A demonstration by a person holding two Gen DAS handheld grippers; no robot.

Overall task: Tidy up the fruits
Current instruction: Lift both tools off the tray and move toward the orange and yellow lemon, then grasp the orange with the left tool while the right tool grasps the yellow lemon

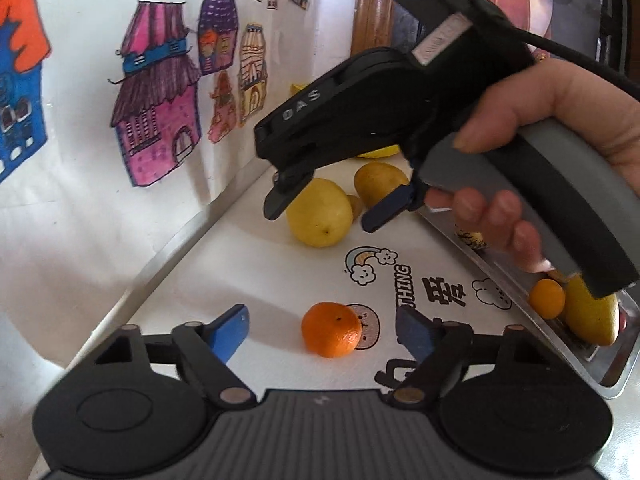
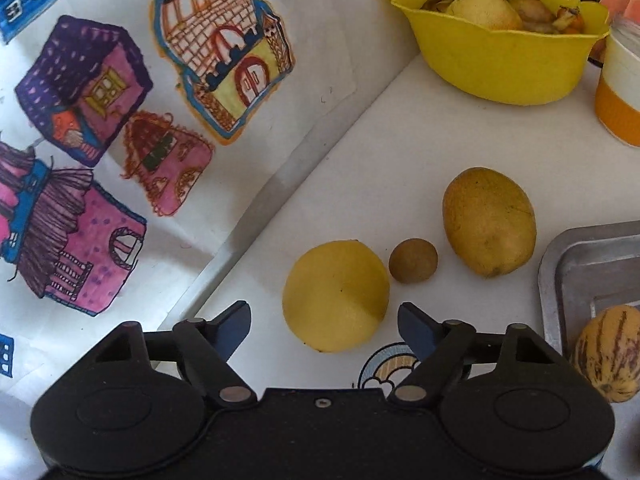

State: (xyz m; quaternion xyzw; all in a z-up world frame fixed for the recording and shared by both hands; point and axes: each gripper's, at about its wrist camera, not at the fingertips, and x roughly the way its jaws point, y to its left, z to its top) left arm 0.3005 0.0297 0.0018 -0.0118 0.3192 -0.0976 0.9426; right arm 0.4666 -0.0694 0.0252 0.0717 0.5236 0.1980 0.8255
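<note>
With both tongs spread and empty, we straddle the orange [image 1: 331, 329] with the left tongs [image 1: 322, 334] and the lemon [image 2: 335, 295] with the right tongs [image 2: 324, 330], low centre on the tabletop [image 2: 400, 152]; next, close squarely.

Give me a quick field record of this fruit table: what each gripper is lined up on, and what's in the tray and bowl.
left gripper: open, around orange mandarin, not touching
right gripper: open, around yellow lemon, not touching
loose fruit: small brown fruit, yellow-green mango
metal tray: striped melon
yellow bowl: peels, a pale fruit
</note>
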